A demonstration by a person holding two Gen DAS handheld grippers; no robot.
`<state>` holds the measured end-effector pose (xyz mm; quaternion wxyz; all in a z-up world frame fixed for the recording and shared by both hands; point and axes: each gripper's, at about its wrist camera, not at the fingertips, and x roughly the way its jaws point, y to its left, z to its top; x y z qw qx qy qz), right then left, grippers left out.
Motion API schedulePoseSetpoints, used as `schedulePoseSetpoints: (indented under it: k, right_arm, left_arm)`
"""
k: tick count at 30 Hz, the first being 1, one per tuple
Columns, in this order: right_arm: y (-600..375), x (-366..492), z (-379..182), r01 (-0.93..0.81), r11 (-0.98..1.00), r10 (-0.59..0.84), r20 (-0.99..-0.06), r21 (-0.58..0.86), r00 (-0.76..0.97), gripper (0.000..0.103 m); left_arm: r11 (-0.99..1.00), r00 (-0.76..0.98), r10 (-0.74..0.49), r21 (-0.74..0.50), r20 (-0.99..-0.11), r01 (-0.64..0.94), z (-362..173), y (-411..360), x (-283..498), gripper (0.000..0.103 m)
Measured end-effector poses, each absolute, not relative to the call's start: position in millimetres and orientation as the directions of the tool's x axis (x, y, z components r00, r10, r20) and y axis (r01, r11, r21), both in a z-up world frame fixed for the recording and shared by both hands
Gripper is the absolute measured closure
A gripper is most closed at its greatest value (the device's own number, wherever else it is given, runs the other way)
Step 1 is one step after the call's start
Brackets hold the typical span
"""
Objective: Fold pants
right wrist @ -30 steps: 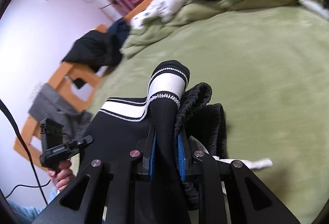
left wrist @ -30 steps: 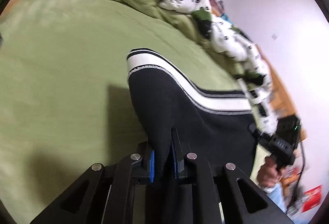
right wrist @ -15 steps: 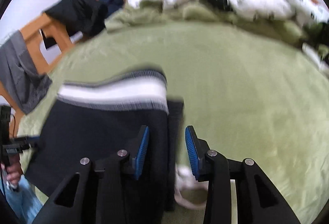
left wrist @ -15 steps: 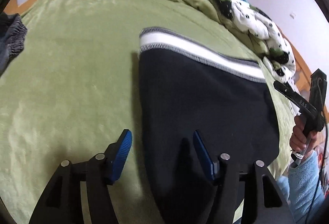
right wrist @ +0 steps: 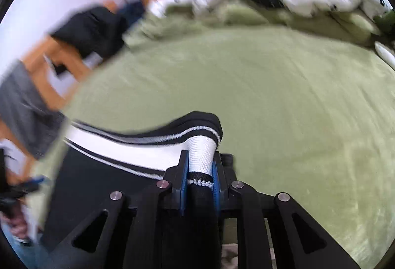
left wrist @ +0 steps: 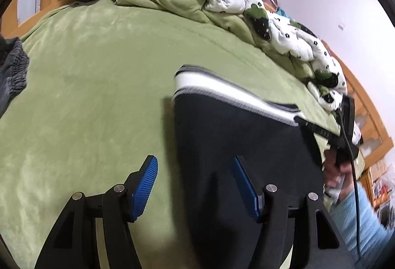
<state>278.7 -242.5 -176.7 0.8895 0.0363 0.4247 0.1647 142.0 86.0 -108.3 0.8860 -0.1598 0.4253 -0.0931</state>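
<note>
A: Where are the pants (left wrist: 237,145) sitting right now?

B: They are lying flat on the green bed (left wrist: 98,96), dark cloth spreading ahead of the left tongs (left wrist: 195,182) and off to their right side. The striped cuff (left wrist: 222,91) is lying at the far end.

A: Are the left tongs gripping anything?

B: No, they are standing wide apart, released, with the cloth's edge running between the two blue pads (left wrist: 145,185).

A: And the right tongs (right wrist: 199,177)?

B: They are clenching the white band of that cuff (right wrist: 200,153), pinching it up off the bed.

A: What is worrying you?

B: Only a narrow bit of cloth is sitting in that pinch, so a quick pull could be slipping it free. With nothing pinning the left side, the whole fold might be dragging and bunching instead of turning over cleanly.
</note>
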Motion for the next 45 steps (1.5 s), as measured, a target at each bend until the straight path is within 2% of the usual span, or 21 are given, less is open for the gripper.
schedulePoseSetpoints:
  k: [4,7,9,10,12,13,15,16,18,22,27,29,32,39,42,45]
  right_arm:
    - [-233.9,277.7,-161.3,-0.263,0.953,0.285,-0.742,0.15,0.607,0.077]
    - [-236.5,262.7,-132.2,-0.236,0.961,0.27,-0.684,0.145,0.678,0.075]
    - [-223.0,256.4,-117.1,-0.287,0.948,0.306,-0.645,0.138,0.7,0.075]
    - [-216.2,256.1,-115.0,-0.303,0.944,0.316,-0.637,0.134,0.703,0.075]
    - [-197.1,258.0,-122.0,-0.358,0.928,0.336,-0.634,0.099,0.697,0.075]
    - [-186.4,266.4,-137.0,-0.371,0.928,0.307,-0.653,0.043,0.692,0.075]
    - [-182.9,285.8,-173.3,-0.344,0.939,0.23,-0.718,-0.014,0.657,0.077]
    - [-187.9,290.6,-183.3,-0.334,0.942,0.239,-0.719,0.009,0.653,0.076]
    - [-202.6,294.4,-177.6,-0.326,0.939,0.309,-0.695,0.112,0.65,0.084]
    - [-201.1,299.3,-180.5,-0.323,0.941,0.299,-0.704,0.104,0.645,0.084]
    - [-202.3,281.6,-170.8,-0.312,0.946,0.283,-0.705,0.092,0.65,0.082]
    - [-206.1,261.5,-168.6,-0.315,0.947,0.266,-0.706,0.064,0.656,0.082]
    - [-215.0,227.7,-170.5,-0.33,0.944,0.249,-0.712,0.026,0.656,0.078]
    - [-246.0,151.9,-177.4,-0.314,0.949,0.244,-0.718,0.037,0.652,0.078]
    - [-254.0,127.1,-183.9,-0.307,0.951,0.237,-0.729,0.038,0.643,0.078]
    - [-258.7,105.1,-192.4,-0.298,0.954,0.219,-0.737,0.025,0.639,0.077]
  left_arm:
    - [0.948,0.682,-0.281,-0.305,-0.675,0.089,-86.9,63.9,158.0,0.042]
    - [0.952,0.7,-0.283,-0.282,-0.656,0.12,-78.2,46.4,182.1,0.042]
    - [0.951,0.706,-0.288,-0.281,-0.647,0.131,-78.9,38.5,198.7,0.042]
    - [0.953,0.709,-0.285,-0.273,-0.646,0.134,-84.0,34.8,209.9,0.038]
    - [0.974,0.697,-0.211,-0.205,-0.685,0.093,-105.9,29.8,231.9,0.035]
    - [0.983,0.666,-0.17,-0.174,-0.726,0.061,-122.4,29.9,243.8,0.035]
    - [0.982,0.631,-0.169,-0.187,-0.757,0.039,-145.0,32.7,253.8,0.035]
    - [0.98,0.65,-0.177,-0.194,-0.739,0.046,-145.8,33.8,250.8,0.035]
    - [0.979,0.655,-0.19,-0.195,-0.731,0.067,-142.9,33.1,248.0,0.031]
    - [0.977,0.633,-0.201,-0.197,-0.747,0.077,-140.1,30.0,244.5,0.029]
    - [0.968,0.552,-0.251,-0.218,-0.795,0.127,-139.9,24.5,202.9,0.027]
    - [0.97,0.555,-0.244,-0.209,-0.795,0.127,-143.5,28.9,177.3,0.027]
    - [0.959,0.539,-0.277,-0.267,-0.796,0.099,-152.0,45.6,134.4,0.027]
    - [0.954,0.533,-0.298,-0.266,-0.792,0.139,-156.3,49.8,50.4,0.025]
    - [0.936,0.471,-0.347,-0.326,-0.811,0.128,-170.1,51.1,27.7,0.025]
    - [0.959,0.494,-0.283,-0.254,-0.822,0.127,-175.3,45.5,6.1,0.027]
